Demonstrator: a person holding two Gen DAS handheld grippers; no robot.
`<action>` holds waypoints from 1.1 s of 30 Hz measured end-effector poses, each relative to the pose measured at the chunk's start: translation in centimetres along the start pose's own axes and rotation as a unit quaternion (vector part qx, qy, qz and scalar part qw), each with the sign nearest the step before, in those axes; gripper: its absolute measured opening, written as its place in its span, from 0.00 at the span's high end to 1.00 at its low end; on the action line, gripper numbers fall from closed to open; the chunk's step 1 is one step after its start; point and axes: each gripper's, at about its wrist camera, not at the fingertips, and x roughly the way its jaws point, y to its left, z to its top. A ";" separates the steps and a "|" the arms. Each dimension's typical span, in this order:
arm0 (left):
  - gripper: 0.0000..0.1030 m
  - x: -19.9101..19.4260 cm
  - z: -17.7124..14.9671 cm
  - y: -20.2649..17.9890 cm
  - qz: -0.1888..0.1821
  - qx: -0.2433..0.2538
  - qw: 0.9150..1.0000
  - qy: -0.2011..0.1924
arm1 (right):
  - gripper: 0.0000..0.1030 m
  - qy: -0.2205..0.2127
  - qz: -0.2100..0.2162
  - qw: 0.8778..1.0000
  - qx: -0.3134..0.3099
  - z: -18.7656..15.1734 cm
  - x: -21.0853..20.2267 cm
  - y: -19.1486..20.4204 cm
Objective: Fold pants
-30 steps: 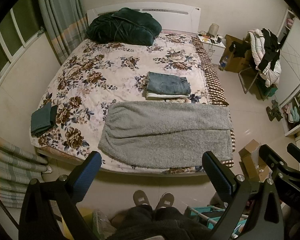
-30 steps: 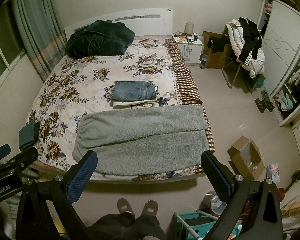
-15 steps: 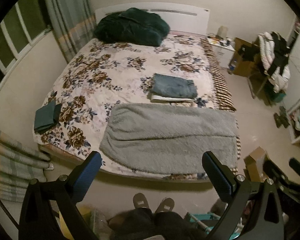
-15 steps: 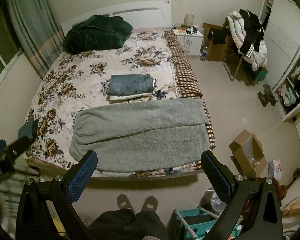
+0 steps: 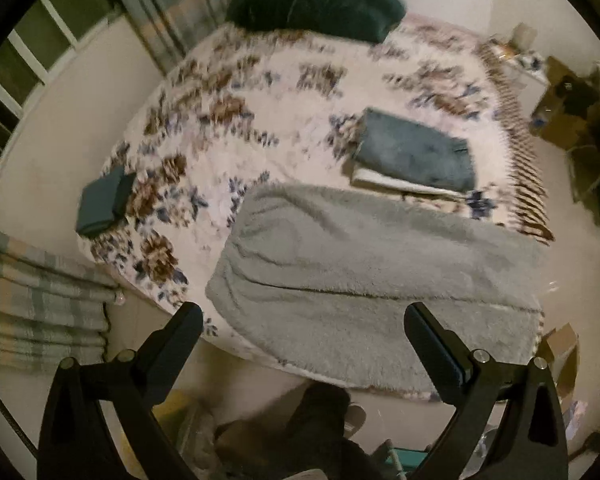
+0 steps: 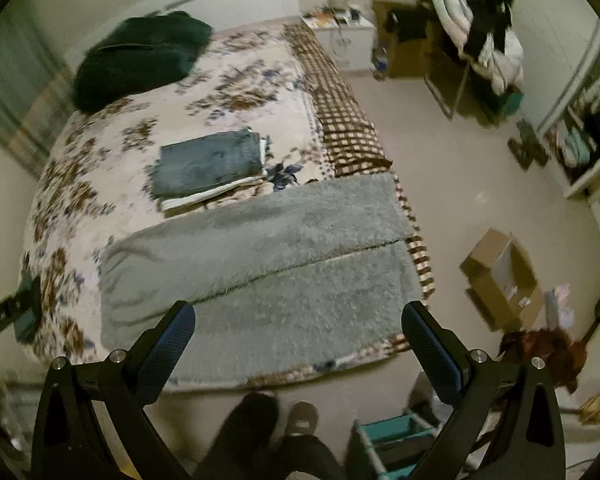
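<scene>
1. The grey fluffy fleece pants (image 5: 380, 276) lie spread flat across the foot of the bed with the floral quilt (image 5: 260, 92), filling the lower centre of both views. A lengthwise seam line (image 6: 300, 264) suggests one leg is laid over the other, so the first fold looks done and a crosswise fold is likely left.

2. The left gripper (image 5: 304, 328) hangs over the near edge of the pants, jaws spread wide with nothing between them; it reads as staged to reach down for a corner.

3. The right gripper (image 6: 298, 324) is likewise released and empty, above the same edge, so the two hands could take two corners together.

4. A folded blue denim garment on a pale folded one (image 6: 210, 166) sits mid-bed just beyond the pants, probably a finished pile kept clear of the working area.

5. A small folded dark green cloth (image 5: 104, 202) rests at the bed's left edge, well apart.

6. Both views are motion-blurred, so fine fabric detail cannot be told.
</scene>
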 end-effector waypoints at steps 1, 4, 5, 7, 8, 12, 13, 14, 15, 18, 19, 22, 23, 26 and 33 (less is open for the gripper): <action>0.00 2.3 1.2 -0.1 0.001 -0.009 1.000 0.018 | 0.00 0.009 0.002 1.000 0.015 1.2 2.2 0.0; 0.00 9.2 5.3 -0.1 -0.006 -0.044 0.997 0.070 | 0.00 0.046 0.010 0.997 0.067 5.7 10.7 -0.5; 0.00 11.9 6.7 -0.1 -0.006 -0.058 0.995 0.085 | 0.00 0.057 0.011 0.995 0.083 7.1 13.6 -0.5; 0.00 16.7 9.0 0.2 0.005 -0.084 0.990 0.113 | 0.00 0.080 0.005 0.990 0.114 9.8 20.0 -0.8; 0.00 19.6 10.1 0.4 0.007 -0.097 0.987 0.131 | 0.00 0.097 0.006 0.986 0.135 11.2 24.1 -1.0; 0.00 29.6 12.9 1.3 0.009 -0.146 0.969 0.200 | 0.00 0.146 -0.004 0.970 0.193 14.3 35.8 -1.6; 0.00 31.9 13.5 1.4 0.008 -0.160 0.964 0.213 | 0.00 0.155 -0.007 0.967 0.204 14.7 38.2 -1.9; 0.00 34.3 14.2 1.6 0.006 -0.174 0.959 0.222 | 0.00 0.162 -0.014 0.963 0.215 15.1 40.6 -2.3; 0.00 36.1 14.6 1.6 0.007 -0.184 0.956 0.230 | 0.00 0.169 -0.019 0.959 0.228 15.8 43.4 -2.7; 0.00 41.8 16.2 1.6 0.004 -0.215 0.944 0.249 | 0.00 0.189 -0.033 0.945 0.265 16.9 50.4 -4.0; 0.00 43.4 16.7 1.6 0.004 -0.224 0.941 0.254 | 0.00 0.194 -0.035 0.942 0.272 16.9 51.8 -4.4; 0.00 47.0 17.6 1.7 0.005 -0.243 0.936 0.254 | 0.00 0.206 -0.036 0.933 0.293 17.0 55.5 -4.7; 0.05 47.9 17.7 1.7 0.010 -0.245 0.936 0.253 | 0.00 0.209 -0.037 0.931 0.298 17.2 56.7 -4.8; 0.44 48.7 17.2 2.2 0.021 -0.253 0.936 0.243 | 0.00 0.218 -0.045 0.926 0.304 17.3 59.5 -4.7; 0.91 42.4 14.2 3.1 -0.026 -0.210 0.968 0.134 | 0.63 0.203 -0.048 0.939 0.272 16.8 59.5 -4.7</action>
